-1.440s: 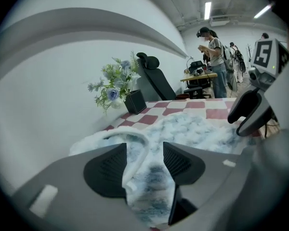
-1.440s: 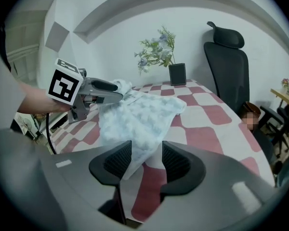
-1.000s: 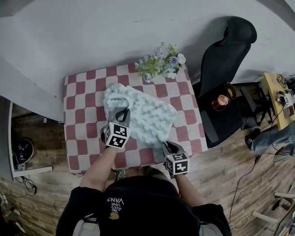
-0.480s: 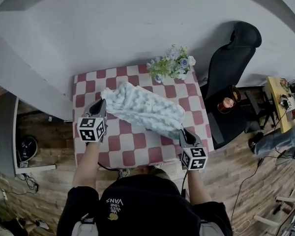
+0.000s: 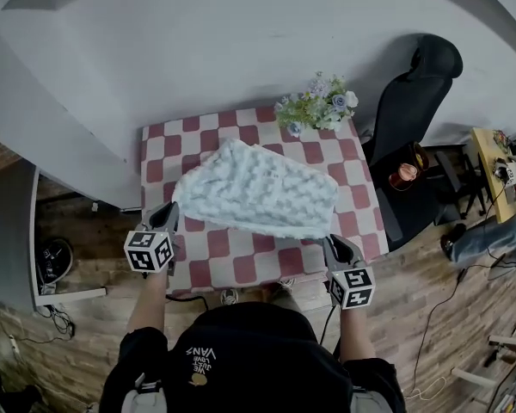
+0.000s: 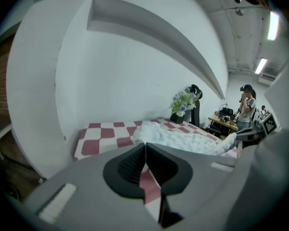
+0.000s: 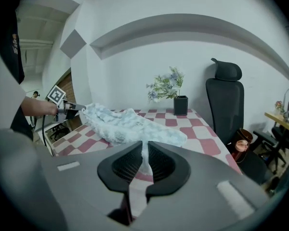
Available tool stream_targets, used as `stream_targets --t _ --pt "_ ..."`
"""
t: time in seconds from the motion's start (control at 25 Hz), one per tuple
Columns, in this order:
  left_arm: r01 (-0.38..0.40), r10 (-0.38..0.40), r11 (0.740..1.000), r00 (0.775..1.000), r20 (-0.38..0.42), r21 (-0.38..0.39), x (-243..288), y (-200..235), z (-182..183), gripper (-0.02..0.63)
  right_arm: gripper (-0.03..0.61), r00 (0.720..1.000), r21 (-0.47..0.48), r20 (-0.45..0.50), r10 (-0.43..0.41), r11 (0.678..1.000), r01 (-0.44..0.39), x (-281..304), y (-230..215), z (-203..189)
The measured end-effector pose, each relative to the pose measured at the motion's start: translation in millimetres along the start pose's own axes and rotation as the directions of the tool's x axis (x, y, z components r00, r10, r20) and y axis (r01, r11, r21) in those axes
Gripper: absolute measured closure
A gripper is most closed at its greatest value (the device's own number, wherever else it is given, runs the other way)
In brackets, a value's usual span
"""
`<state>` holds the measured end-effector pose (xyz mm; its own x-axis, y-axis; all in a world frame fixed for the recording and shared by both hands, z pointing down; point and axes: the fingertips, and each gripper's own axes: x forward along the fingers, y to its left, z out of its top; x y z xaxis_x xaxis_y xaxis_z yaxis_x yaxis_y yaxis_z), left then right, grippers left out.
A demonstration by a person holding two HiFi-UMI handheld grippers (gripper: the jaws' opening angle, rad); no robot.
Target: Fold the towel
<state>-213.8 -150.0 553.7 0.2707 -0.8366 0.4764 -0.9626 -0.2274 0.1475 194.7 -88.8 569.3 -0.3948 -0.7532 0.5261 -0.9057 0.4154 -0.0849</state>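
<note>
The towel [image 5: 258,188], pale blue and nubbly, is spread open across the table [image 5: 241,267], which wears a red-and-white checked cloth. Its near edge is stretched between the two grippers, at the side of the table closest to the person. The left gripper [image 5: 170,216] has its jaws pressed together on the towel's near left corner, just past the table's left edge. The right gripper [image 5: 334,246] pinches the near right corner: its jaws have just been closing, and a thin strip of the towel runs up between them. From the two held corners the towel runs away toward the far side, where it lies on the checked cloth. A small pot of flowers [image 5: 318,108] stands at the table's far right corner, clear of the towel. A black office chair [image 5: 413,93] stands beside the table on the right.
</note>
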Motion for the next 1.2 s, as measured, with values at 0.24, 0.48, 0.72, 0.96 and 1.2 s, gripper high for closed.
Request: stream_targets --t 0.24,0.48,0.72,0.96,1.2 --pt "0.081 -0.080 0.997 0.989 -0.121 0.005 -10.3 -12.9 -62.8 0.603 0.538 0.995 0.046 -0.025 -0.101 0.994 0.102 -20.8 6.2 -31.8" --pt "0.153 -0.147 0.988 0.965 -0.219 0.012 -22.7 -24.5 -106.9 0.603 0.538 0.980 -0.005 -0.094 -0.176 0.984 0.176 -29.4 8.4 -69.5" --pt "0.202 -0.174 0.977 0.935 -0.309 0.063 -41.3 -32.6 -137.1 0.603 0.538 0.964 -0.005 -0.163 -0.211 0.977 0.213 -30.0 12.3 -103.1" --pt "0.231 -0.189 0.971 0.900 -0.393 0.064 -46.0 -29.7 -153.3 0.569 0.531 0.965 0.031 -0.182 -0.188 0.980 0.197 -27.1 12.5 -112.3" --pt "0.149 -0.132 0.989 0.927 -0.351 0.021 -52.4 20.9 -124.8 0.410 0.512 0.961 0.048 -0.212 -0.176 0.981 0.190 -31.0 4.9 -118.4"
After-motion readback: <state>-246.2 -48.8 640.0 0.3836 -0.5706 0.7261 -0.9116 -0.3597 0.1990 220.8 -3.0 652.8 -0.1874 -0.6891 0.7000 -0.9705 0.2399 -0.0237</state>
